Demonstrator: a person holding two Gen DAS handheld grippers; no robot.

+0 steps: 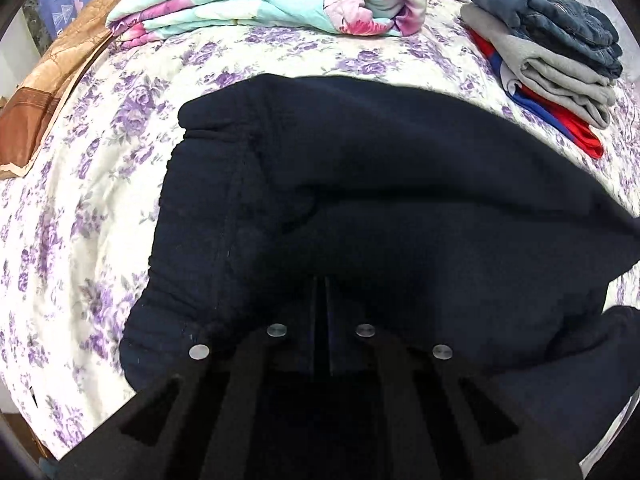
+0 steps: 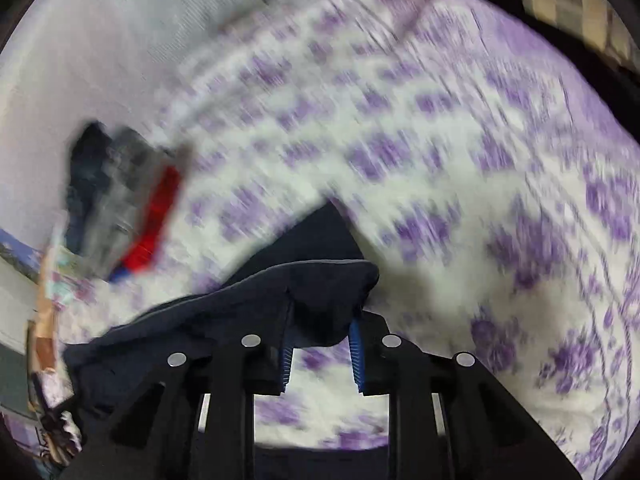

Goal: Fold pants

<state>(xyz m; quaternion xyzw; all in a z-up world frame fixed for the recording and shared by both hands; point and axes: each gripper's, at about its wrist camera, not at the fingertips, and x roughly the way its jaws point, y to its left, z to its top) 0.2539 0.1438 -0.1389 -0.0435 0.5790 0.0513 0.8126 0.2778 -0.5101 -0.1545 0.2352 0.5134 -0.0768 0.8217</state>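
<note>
Dark navy pants (image 1: 360, 168) lie spread over a bed with a purple flowered cover (image 1: 92, 168) and fill the middle of the left wrist view. My left gripper (image 1: 322, 280) points steeply down into them. Its black fingers are pressed together, with the dark cloth bunched around the tips. In the blurred right wrist view, an edge of the pants (image 2: 200, 320) hangs above the cover (image 2: 440, 160). A thick fold of it is pinched between the blue pads (image 2: 355, 344) of my right gripper (image 2: 322, 320).
A stack of folded clothes (image 1: 560, 60), denim over grey over red and blue, sits at the bed's far right and shows blurred (image 2: 120, 192) on the left of the right wrist view. A folded flowered quilt (image 1: 280, 0) lies at the far edge. A brown cloth (image 1: 48, 80) hangs at the left.
</note>
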